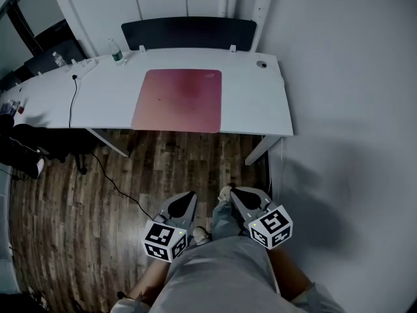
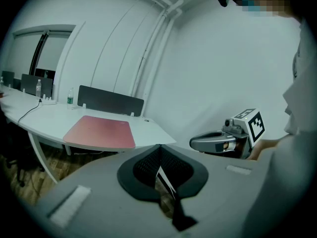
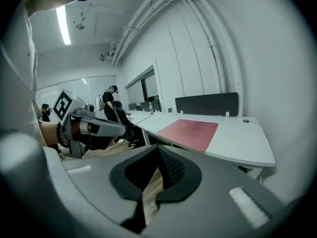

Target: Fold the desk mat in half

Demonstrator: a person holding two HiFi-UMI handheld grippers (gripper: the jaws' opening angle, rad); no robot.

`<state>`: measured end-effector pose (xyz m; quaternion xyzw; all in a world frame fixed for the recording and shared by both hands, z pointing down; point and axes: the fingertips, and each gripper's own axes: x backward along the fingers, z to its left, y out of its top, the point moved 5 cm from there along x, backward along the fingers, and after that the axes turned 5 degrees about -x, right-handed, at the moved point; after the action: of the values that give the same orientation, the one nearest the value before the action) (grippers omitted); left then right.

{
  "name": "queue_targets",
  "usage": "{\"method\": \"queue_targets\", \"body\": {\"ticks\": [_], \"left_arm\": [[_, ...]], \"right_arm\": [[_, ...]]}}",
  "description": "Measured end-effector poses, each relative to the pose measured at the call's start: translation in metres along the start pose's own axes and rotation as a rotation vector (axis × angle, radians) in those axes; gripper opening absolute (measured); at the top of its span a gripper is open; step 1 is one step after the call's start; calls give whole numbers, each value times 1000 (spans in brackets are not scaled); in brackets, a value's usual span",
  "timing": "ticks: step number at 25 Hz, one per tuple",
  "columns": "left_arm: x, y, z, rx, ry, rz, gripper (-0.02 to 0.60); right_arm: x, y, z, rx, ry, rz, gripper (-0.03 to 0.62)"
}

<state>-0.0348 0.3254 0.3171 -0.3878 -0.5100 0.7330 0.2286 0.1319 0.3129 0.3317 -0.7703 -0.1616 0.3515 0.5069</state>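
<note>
While the person stands well back from the worktop (image 1: 254, 103), no step of the fold is under way. In the head view a black cable (image 1: 71, 100) trails across the worktop at 10 o'clock, with a small bottle (image 1: 117, 52) behind it at 11. The desk mat (image 1: 179, 100) lies flat and unfolded at 12 o'clock, in front of a dark screen (image 1: 189, 32). Its near edge sits at or very close to the worktop's front edge.

Down at 6 o'clock, over the wooden floor (image 1: 78, 201), the left gripper (image 1: 184, 199) has its jaws closed with nothing between them. The right gripper (image 1: 236, 194), just beside it, looks the same: jaws together and empty. Both point towards the worktop, well apart from the mat.

The mat looks thin, light and limp, so it should bend easily but sag between two holds. Its underside probably clings to the smooth top. The best holds are likely the two near corners, left jaws on the left one and right jaws on the right. There the front edge may let a jaw slip underneath. Lifted evenly, the near half could then be carried over onto the far half.
</note>
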Motion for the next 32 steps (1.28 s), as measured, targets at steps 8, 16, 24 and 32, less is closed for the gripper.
{"method": "queue_targets", "body": {"ticks": [8, 16, 24, 32], "left_arm": [[-62, 20, 29, -10, -8, 29, 18], [-132, 48, 57, -13, -15, 42, 18], [-187, 81, 84, -2, 52, 49, 17], [-223, 88, 90, 30, 66, 47, 17]], "right_arm": [[-34, 28, -64, 8, -23, 6, 8], [-71, 57, -134, 2, -26, 17, 6], [-106, 107, -196, 32, 39, 3, 6], [-127, 116, -235, 28, 78, 35, 7]]}}
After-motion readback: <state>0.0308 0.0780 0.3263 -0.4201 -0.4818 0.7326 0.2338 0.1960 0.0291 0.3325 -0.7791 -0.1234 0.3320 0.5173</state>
